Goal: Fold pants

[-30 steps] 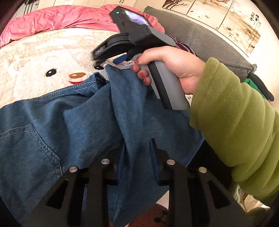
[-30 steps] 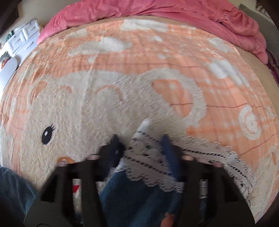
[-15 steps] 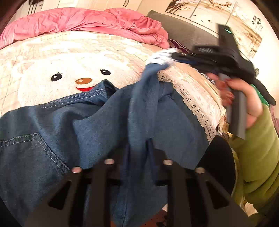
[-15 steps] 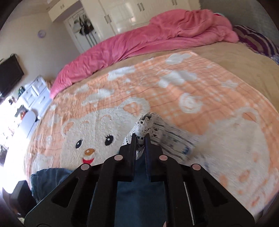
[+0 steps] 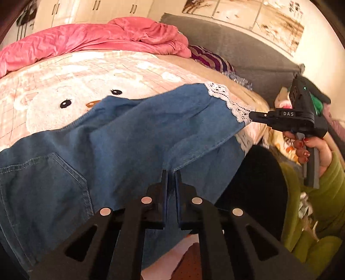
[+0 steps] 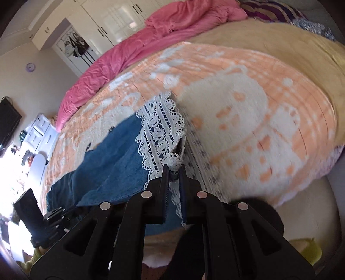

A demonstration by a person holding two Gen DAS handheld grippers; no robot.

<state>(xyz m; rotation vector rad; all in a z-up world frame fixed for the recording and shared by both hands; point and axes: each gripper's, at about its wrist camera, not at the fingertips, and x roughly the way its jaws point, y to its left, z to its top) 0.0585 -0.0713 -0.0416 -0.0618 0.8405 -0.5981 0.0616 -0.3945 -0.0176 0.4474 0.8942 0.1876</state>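
Blue denim pants (image 5: 133,137) spread over the near part of the bed (image 6: 280,56), on a peach blanket (image 5: 71,86) printed with a white bear face. Waist and back pocket toward the bed's near left edge in the left wrist view; one leg stretched across toward the near right edge, ending in a white lace hem (image 5: 228,103).

Left gripper (image 5: 171,174) low at the near edge of the bed, jaws having just closed, now narrowed to a slit with a fold of the denim pinched between them at the leg's lower seam.

Right gripper (image 6: 173,170) out at the far end of that leg, jaws having just closed as well, clamped on a corner of the lace hem (a small bunch of lace pokes out above the tips). Seen from the left wrist view as a black tool held in a hand (image 5: 310,146) with a green sleeve (image 5: 319,206), its tip touching the lace at the leg's end. Leg lifted off the blanket between the two grips, fabric drawn fairly taut.

Pink duvet (image 6: 151,43) heaped along the far edge of the bed; striped pillow (image 5: 209,60) at the far right corner. White wardrobe (image 6: 112,19) beyond the bed.
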